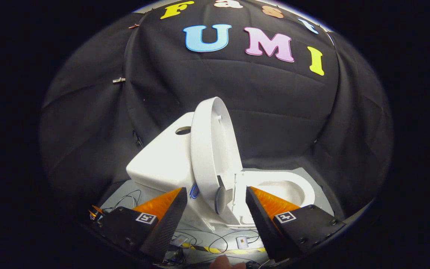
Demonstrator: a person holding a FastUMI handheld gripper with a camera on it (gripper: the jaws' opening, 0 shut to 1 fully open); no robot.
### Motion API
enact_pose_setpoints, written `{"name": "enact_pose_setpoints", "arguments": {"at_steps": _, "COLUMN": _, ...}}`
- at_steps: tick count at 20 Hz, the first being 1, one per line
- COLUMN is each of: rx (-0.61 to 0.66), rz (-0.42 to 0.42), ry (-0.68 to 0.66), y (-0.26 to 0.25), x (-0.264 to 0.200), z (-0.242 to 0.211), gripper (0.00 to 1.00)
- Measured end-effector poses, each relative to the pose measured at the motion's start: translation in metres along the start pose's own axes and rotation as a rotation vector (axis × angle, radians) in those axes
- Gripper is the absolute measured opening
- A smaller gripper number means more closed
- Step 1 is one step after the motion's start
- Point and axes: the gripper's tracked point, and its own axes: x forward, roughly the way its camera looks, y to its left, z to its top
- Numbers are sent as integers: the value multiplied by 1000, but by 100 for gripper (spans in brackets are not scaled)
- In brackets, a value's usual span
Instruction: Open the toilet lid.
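My gripper [217, 196] is spread, holding nothing, short of the toilet [162, 164], whose lid [211, 149] stands upright against the tank; it's likely stiff, slick plastic, best taken by its rim.

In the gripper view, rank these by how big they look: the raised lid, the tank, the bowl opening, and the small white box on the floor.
1. Tank and lid: alike in apparent size, so unranked.
2. Bowl opening.
3. White box, far the smallest.
The gripper is open, holding nothing.
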Motion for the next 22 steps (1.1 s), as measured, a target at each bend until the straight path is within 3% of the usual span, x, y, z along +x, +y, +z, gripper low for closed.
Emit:
{"name": "enact_pose_setpoints", "arguments": {"at_steps": 4, "rx": -5, "rz": 55, "ry": -56, "y": -1, "x": -18, "z": 21, "gripper": 99}}
{"name": "enact_pose_setpoints", "arguments": {"at_steps": 22, "rx": 81, "rz": 59, "ry": -395, "y": -96, "x": -150, "z": 138, "gripper": 99}}
